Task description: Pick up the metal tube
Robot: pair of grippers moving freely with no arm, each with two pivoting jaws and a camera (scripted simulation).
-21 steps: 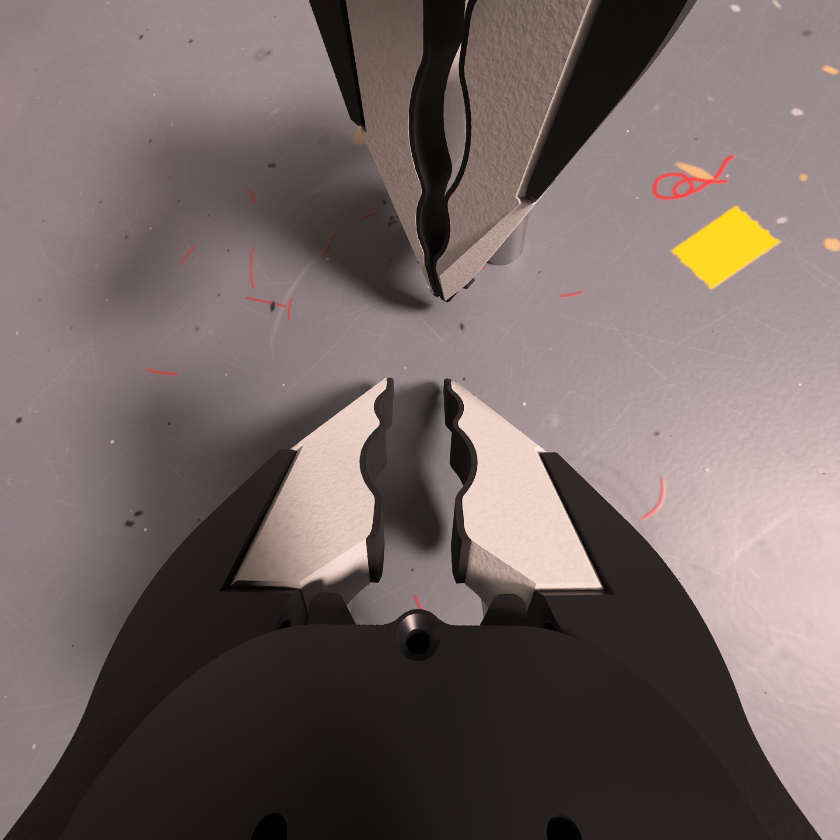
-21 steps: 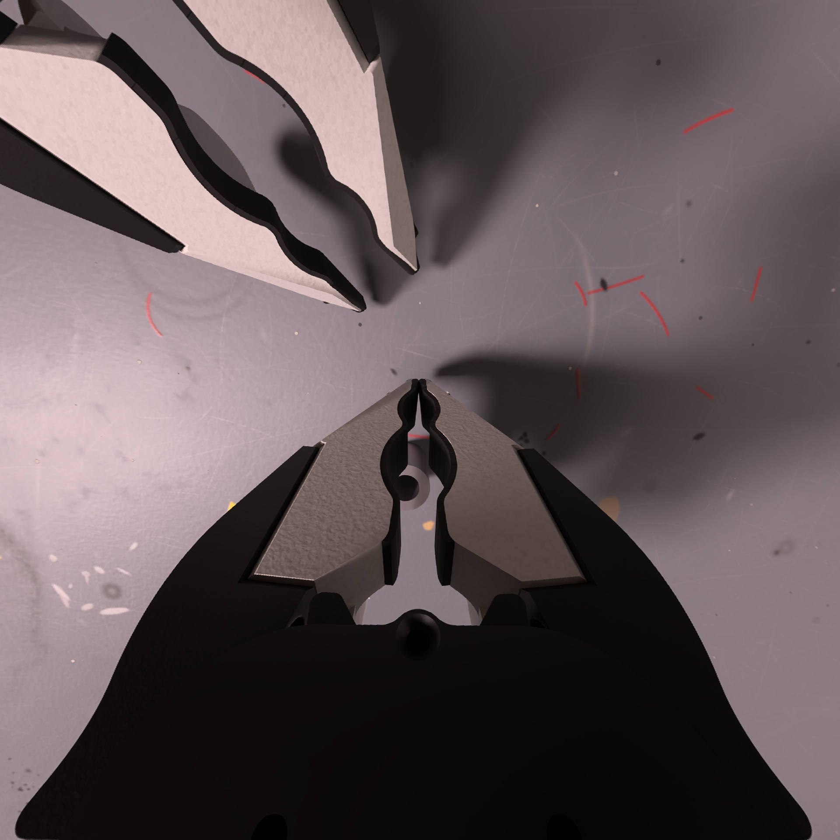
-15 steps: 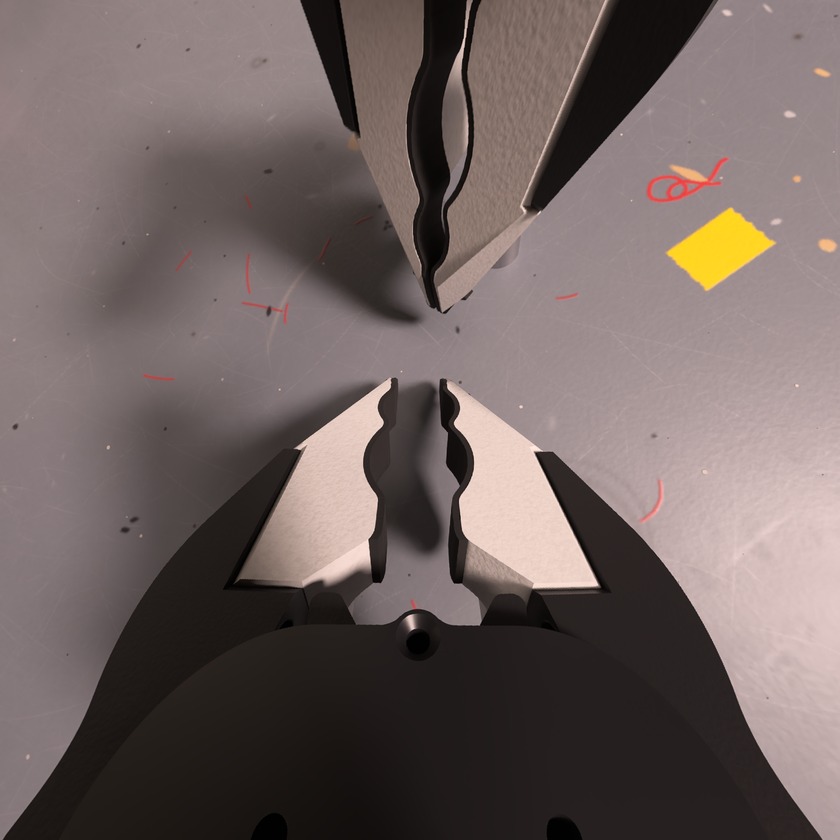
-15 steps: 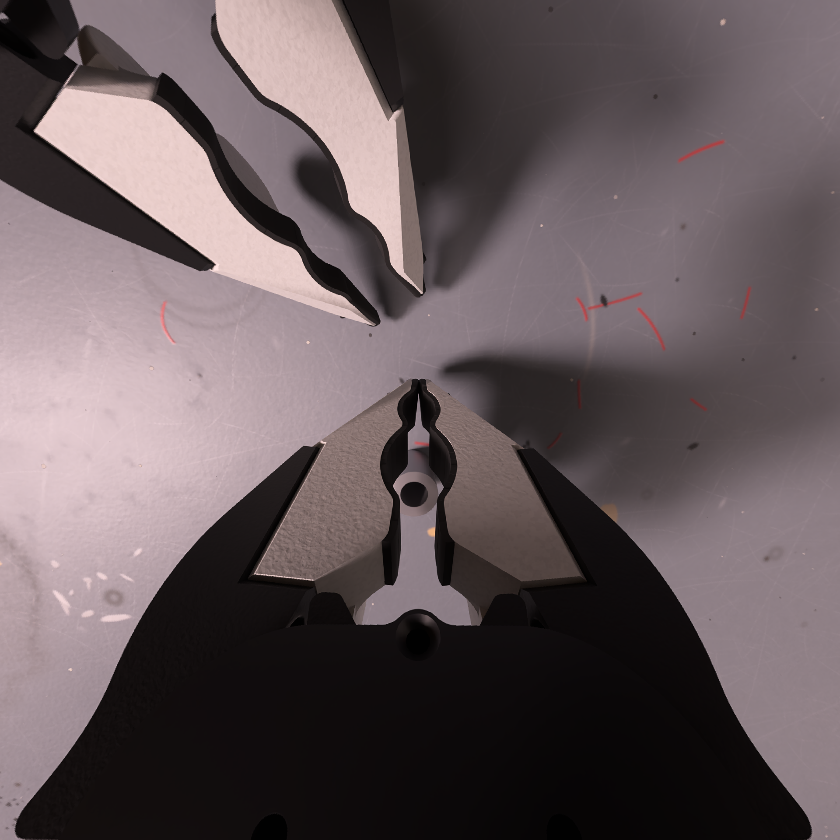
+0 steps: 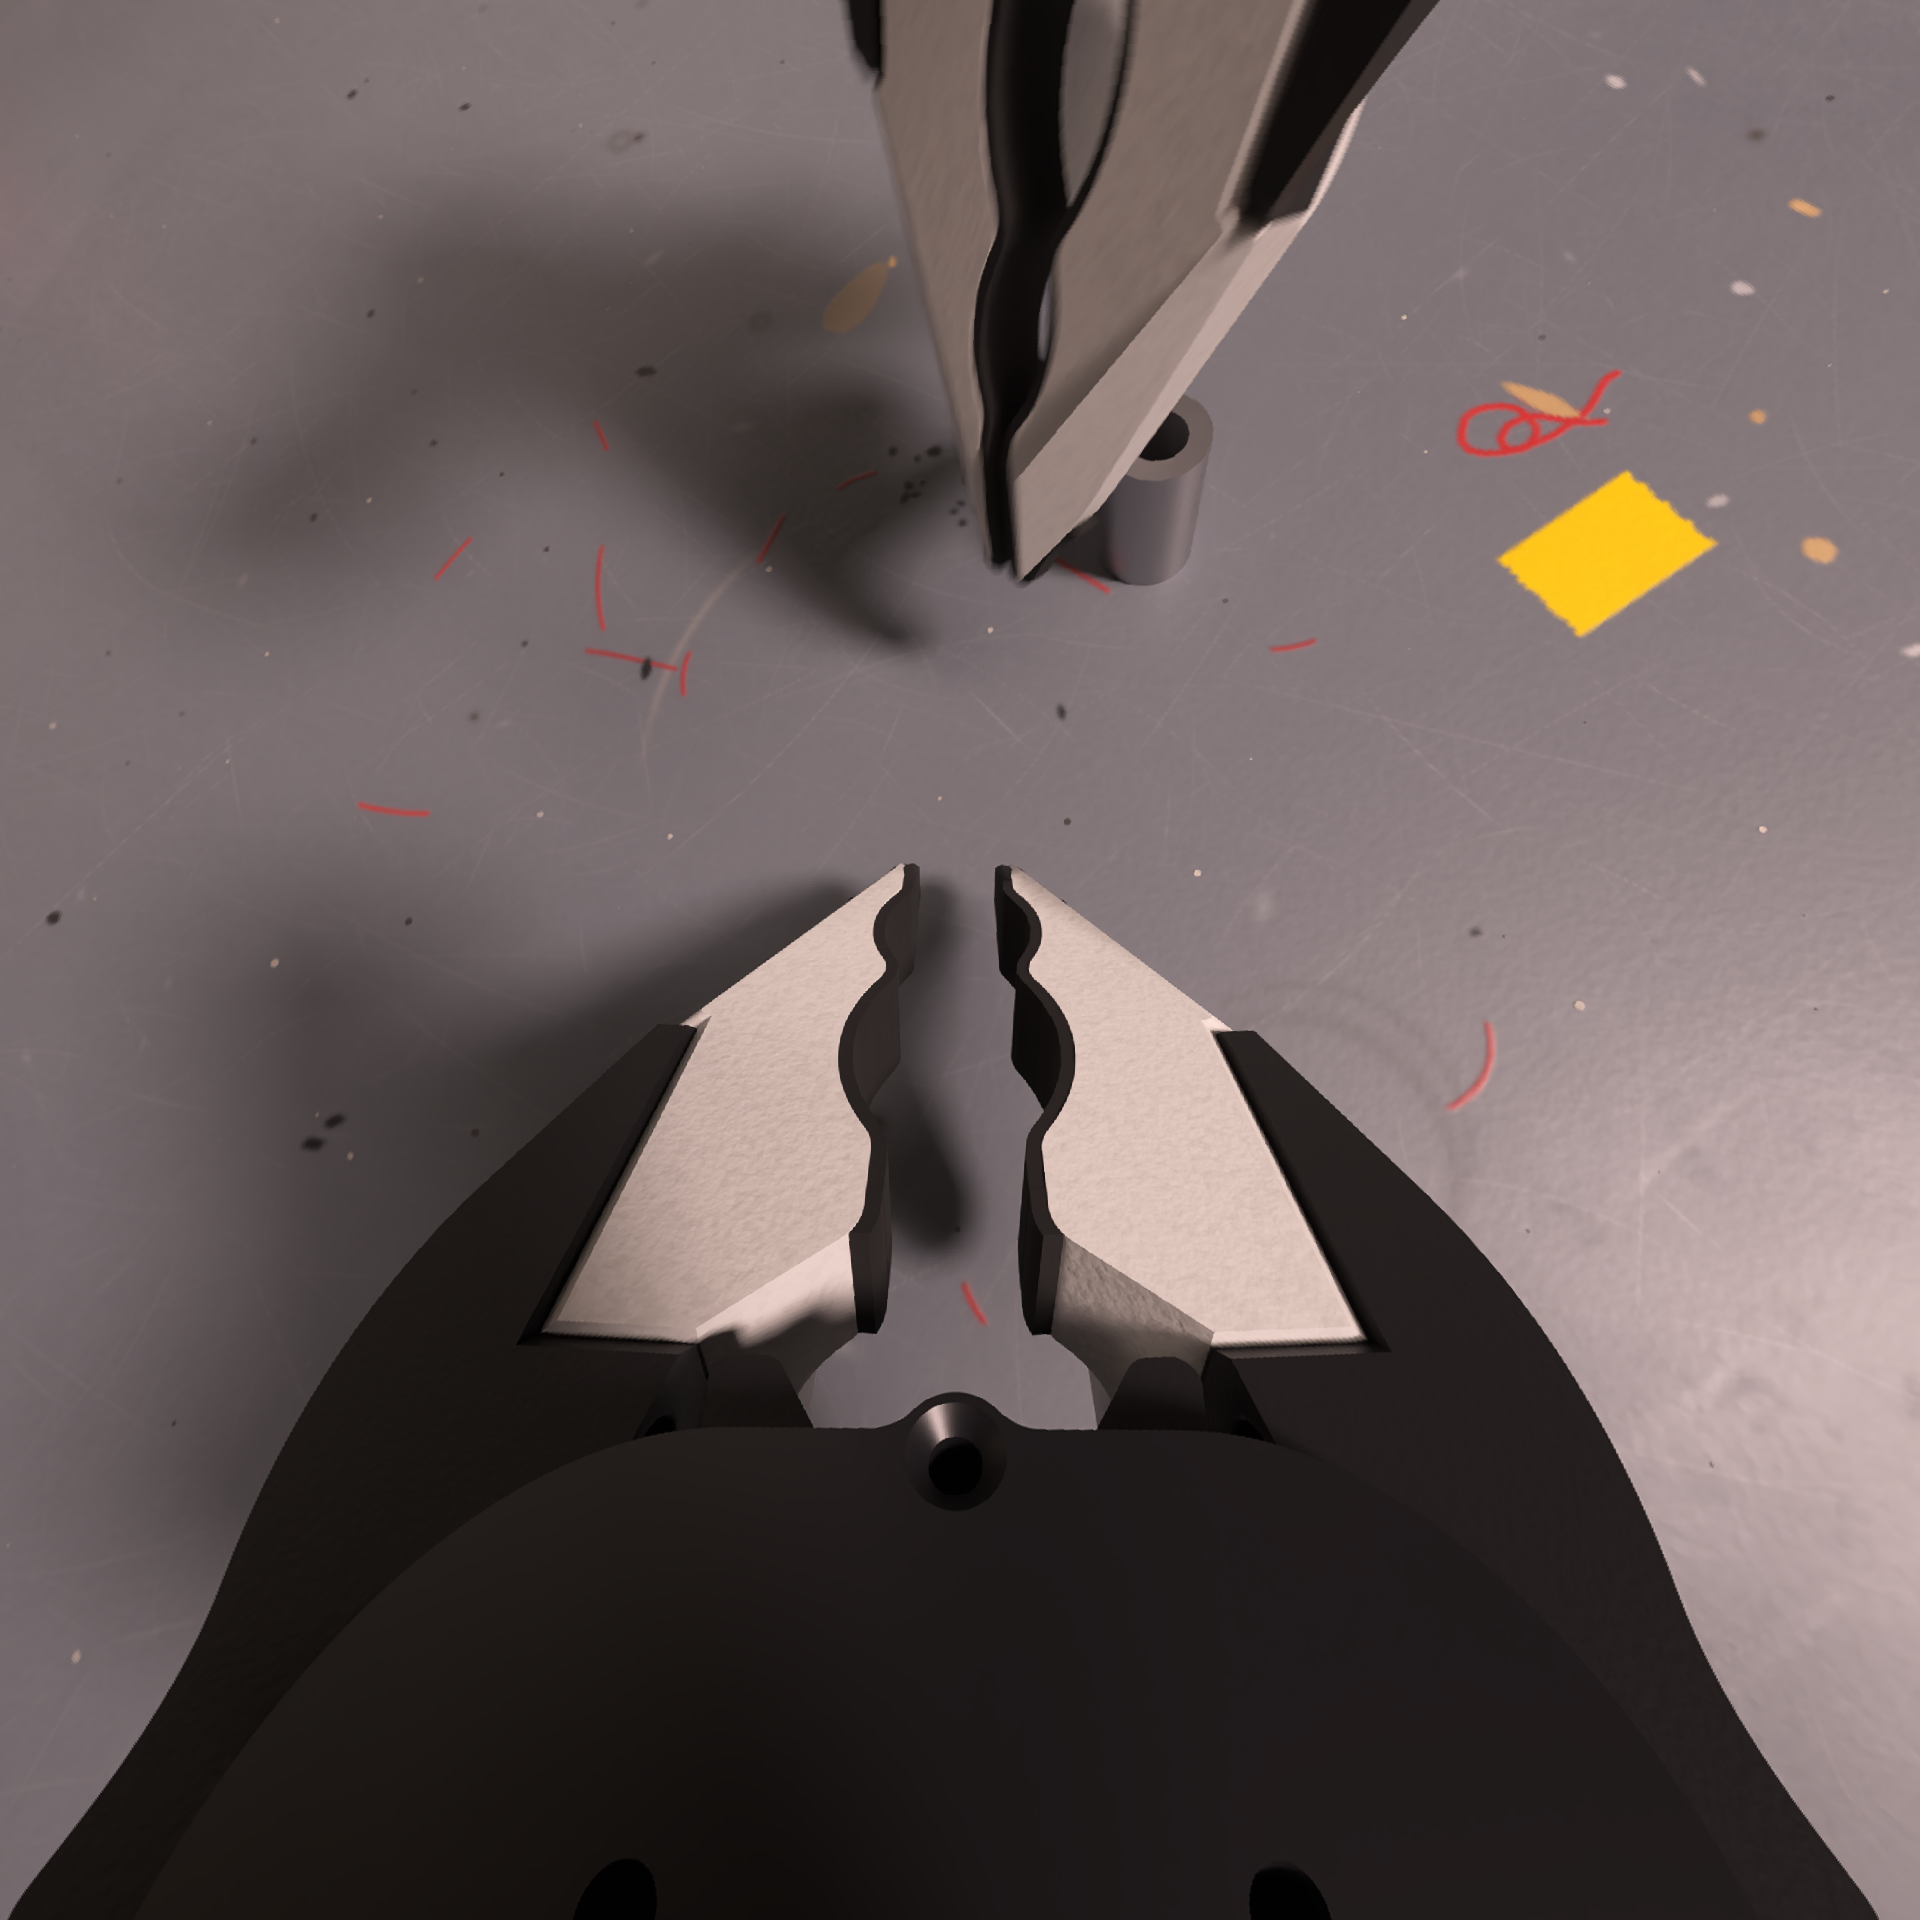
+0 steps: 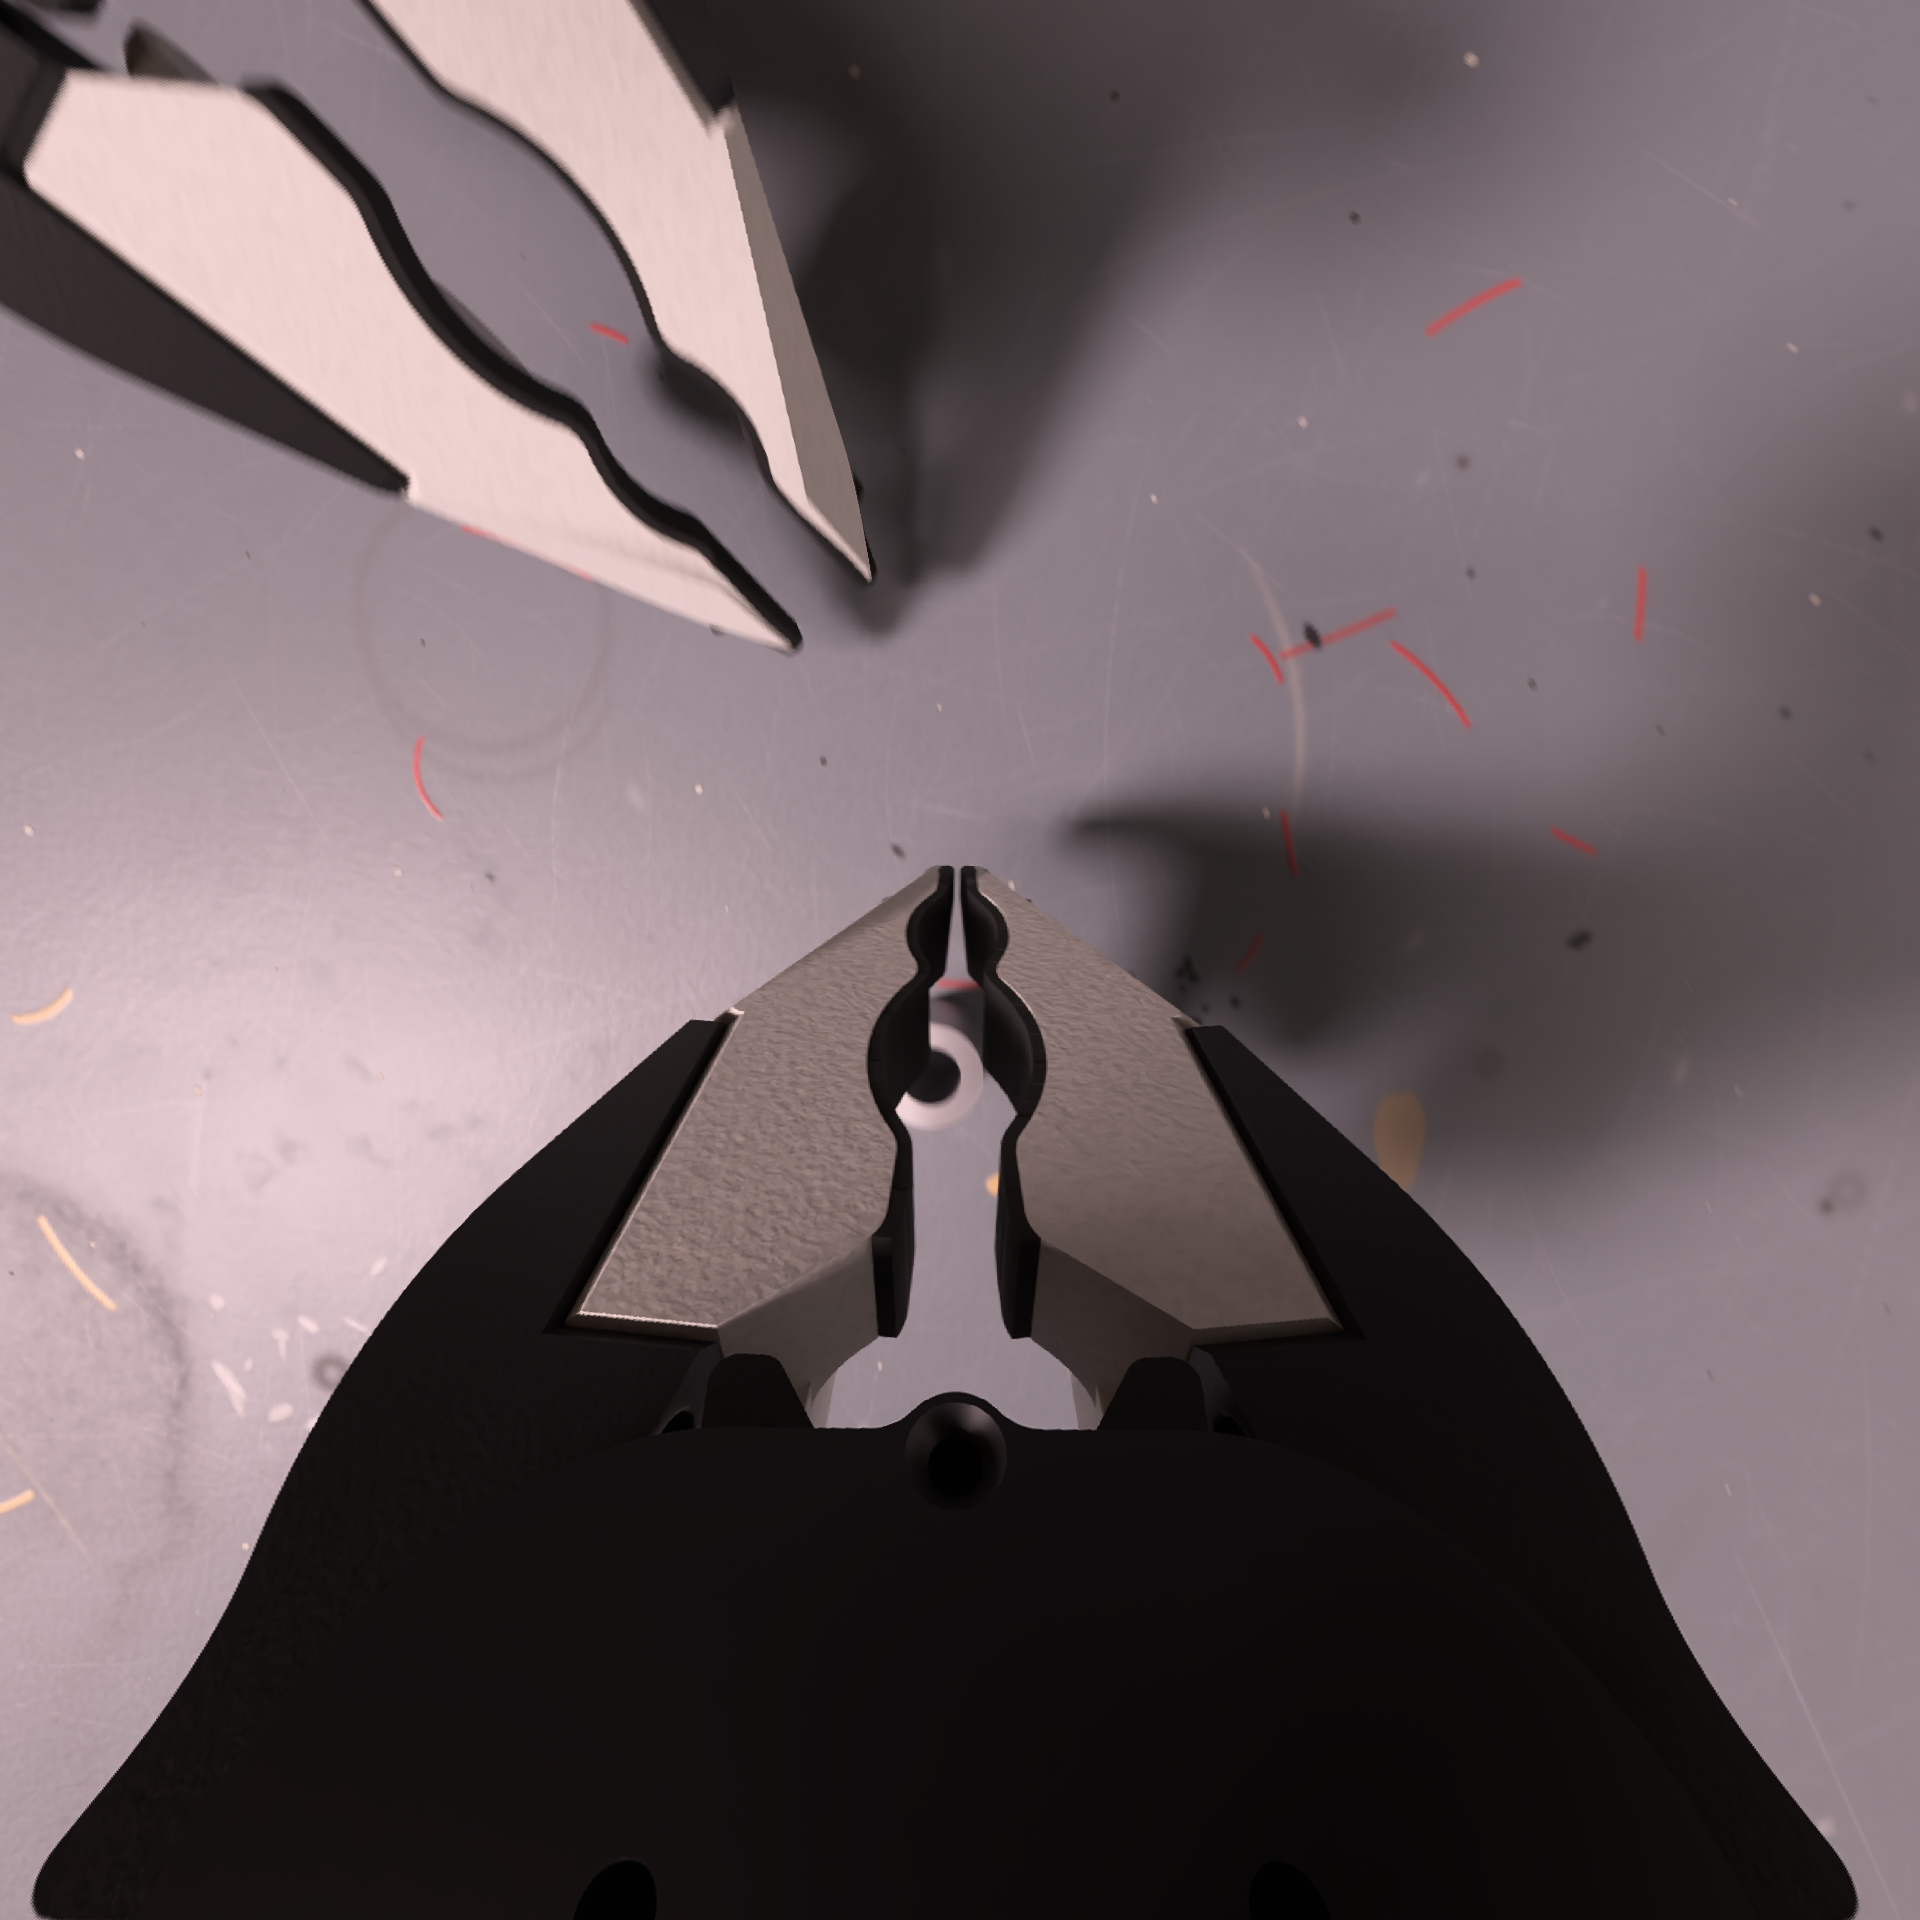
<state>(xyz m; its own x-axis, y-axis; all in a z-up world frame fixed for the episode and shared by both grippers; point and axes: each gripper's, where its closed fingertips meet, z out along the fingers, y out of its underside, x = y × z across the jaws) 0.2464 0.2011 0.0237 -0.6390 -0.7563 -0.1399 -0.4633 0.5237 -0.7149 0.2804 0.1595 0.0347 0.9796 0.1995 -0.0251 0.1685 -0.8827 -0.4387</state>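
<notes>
The metal tube (image 5: 1155,499) is a short grey cylinder standing upright on the grey floor. It is free, just right of and behind the tips of my right gripper (image 5: 1008,566), which points down at the floor with its jaws shut and empty. In the right wrist view the tube's pale ring end (image 6: 940,1086) shows from above through the hollow between the closed fingers of the right gripper (image 6: 956,873). My left gripper (image 5: 956,878) is a little open, empty, and short of the tube. It also shows at the upper left of the right wrist view (image 6: 831,608).
A yellow square patch (image 5: 1605,551) and a red thread curl (image 5: 1527,421) lie on the floor to the right of the tube. Red thread scraps (image 5: 634,657) and dark specks are scattered on the left. Soft gripper shadows fall over the floor.
The right gripper has shifted up and away in the left wrist view, uncovering the standing tube beside its tips. In the right wrist view the tube has moved forward within the finger hollow. Both jaws are unchanged.
</notes>
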